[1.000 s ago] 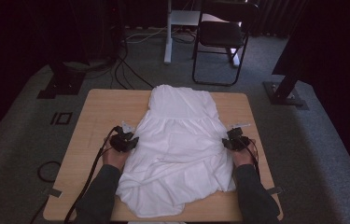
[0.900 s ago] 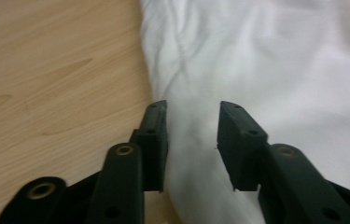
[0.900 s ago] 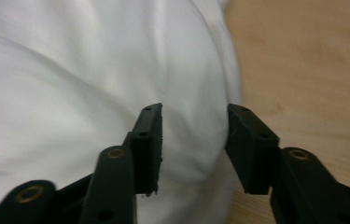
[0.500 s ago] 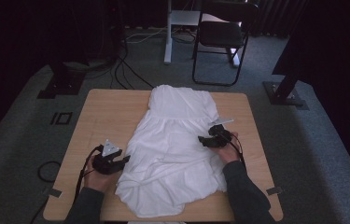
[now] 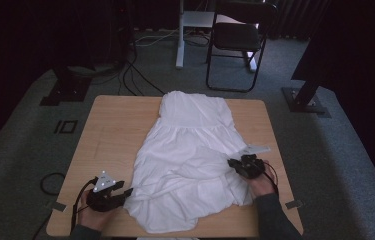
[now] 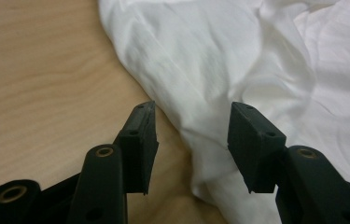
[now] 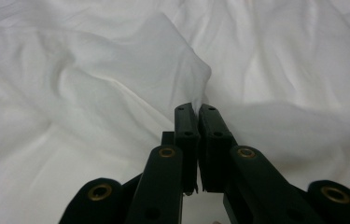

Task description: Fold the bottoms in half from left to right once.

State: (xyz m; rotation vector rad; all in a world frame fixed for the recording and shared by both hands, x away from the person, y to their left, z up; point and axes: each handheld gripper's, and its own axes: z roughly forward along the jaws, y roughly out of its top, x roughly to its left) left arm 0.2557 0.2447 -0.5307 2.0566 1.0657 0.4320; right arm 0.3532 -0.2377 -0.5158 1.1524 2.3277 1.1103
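A white dress [image 5: 195, 150] lies spread on the wooden table [image 5: 110, 130], bodice at the far side and skirt toward me. My left gripper [image 5: 127, 191] is at the skirt's near left corner. In the left gripper view its jaws [image 6: 191, 109] have just been opening, and the dress edge [image 6: 256, 56] lies loosely between them with no pad pressing on it. My right gripper [image 5: 231, 162] rests on the skirt's right side. Its jaws [image 7: 195, 108] have just closed, pinching a raised fold of the dress [image 7: 116, 70].
Bare wood shows along the table's left side and near edge. Beyond the table stand a black chair [image 5: 240, 35] and a white post [image 5: 180, 45]. Cables [image 5: 140, 70] and two dark stand bases [image 5: 67, 87] [image 5: 305, 100] lie on the grey carpet.
My left gripper has slid along the skirt's left edge toward the near side. My right gripper moved in over the skirt, then back toward me, and has shut on a fold.
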